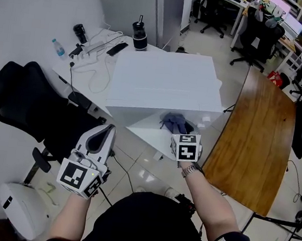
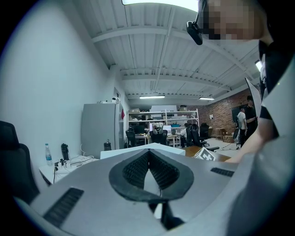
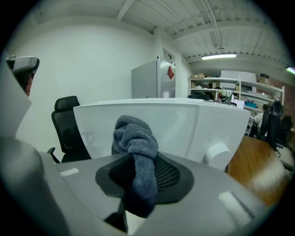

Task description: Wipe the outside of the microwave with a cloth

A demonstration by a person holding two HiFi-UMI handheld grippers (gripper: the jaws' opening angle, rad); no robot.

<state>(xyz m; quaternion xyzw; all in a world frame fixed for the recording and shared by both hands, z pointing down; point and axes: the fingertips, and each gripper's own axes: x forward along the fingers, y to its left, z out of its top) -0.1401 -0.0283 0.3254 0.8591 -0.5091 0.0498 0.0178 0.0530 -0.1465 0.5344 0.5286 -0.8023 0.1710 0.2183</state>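
1. Nearest, the person's two bare forearms reach forward, with a metal wristwatch (image 1: 190, 170) on the right one
2. The left gripper (image 1: 106, 132), grey with a black-and-white marker cube, hangs low at the left beside a black mesh office chair (image 1: 25, 99); its jaws are pressed together with nothing between them, and it is well apart from the microwave
3. The right gripper (image 3: 140, 159) is clamped on a crumpled grey terry cloth (image 3: 132, 133), which bunches above the pads and hangs down below them
4. The cloth sits at the lower front of the white box-shaped microwave (image 1: 163, 83), before its glossy door and left of a round white knob (image 3: 217, 155); whether the fabric presses on the door cannot be told
5. The microwave stands on a white desk (image 1: 83, 90) that also carries a white power strip with looping cables (image 1: 91, 47), a clear water bottle (image 1: 58, 47) and a black flask (image 1: 140, 35)
6. To the right lies a curved brown wooden table (image 1: 258, 136); behind the desk stands a tall grey metal cabinet (image 1: 169, 10), and beyond it are more black chairs at workstations
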